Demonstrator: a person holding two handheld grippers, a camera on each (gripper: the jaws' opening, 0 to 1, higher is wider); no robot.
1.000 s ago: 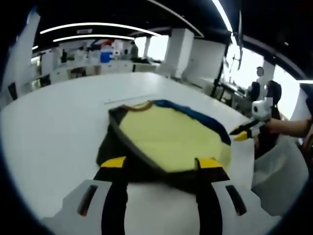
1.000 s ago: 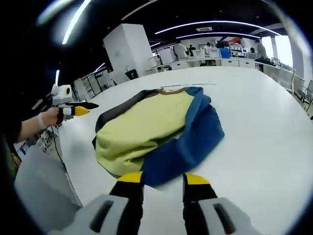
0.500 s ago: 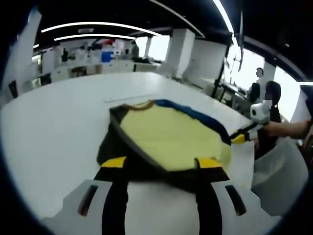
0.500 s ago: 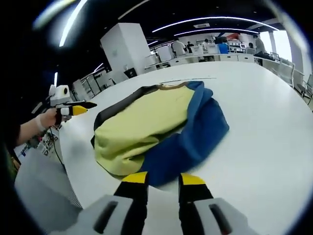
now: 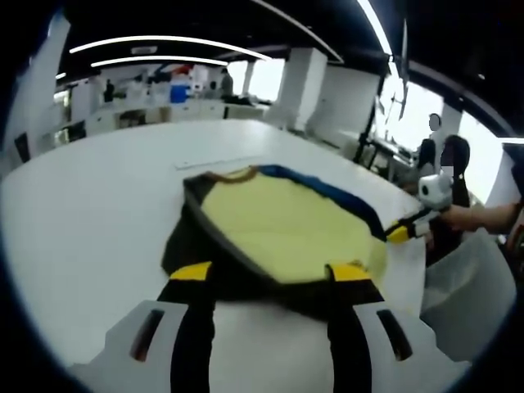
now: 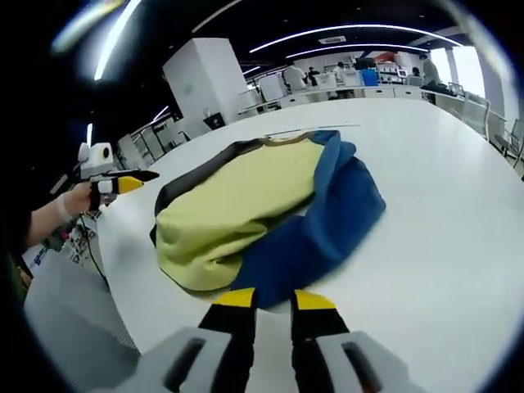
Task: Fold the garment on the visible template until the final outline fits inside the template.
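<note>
Fingers of both grippers parted, left gripper (image 5: 270,274) and right gripper (image 6: 274,300) at garment (image 6: 262,213) edges on table (image 6: 426,213).

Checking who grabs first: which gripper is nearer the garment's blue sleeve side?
Right. The right gripper has its fingers at the blue edge of the garment. The left gripper sits at the opposite, dark edge, across the yellow panel.

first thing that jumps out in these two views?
The garment: a rumpled yellow, blue and black heap on the white table, bright against it. In the right gripper view the right claw sits at its blue edge, jaws narrowly apart; in the left gripper view the left claw stands wide open at the black side.
</note>
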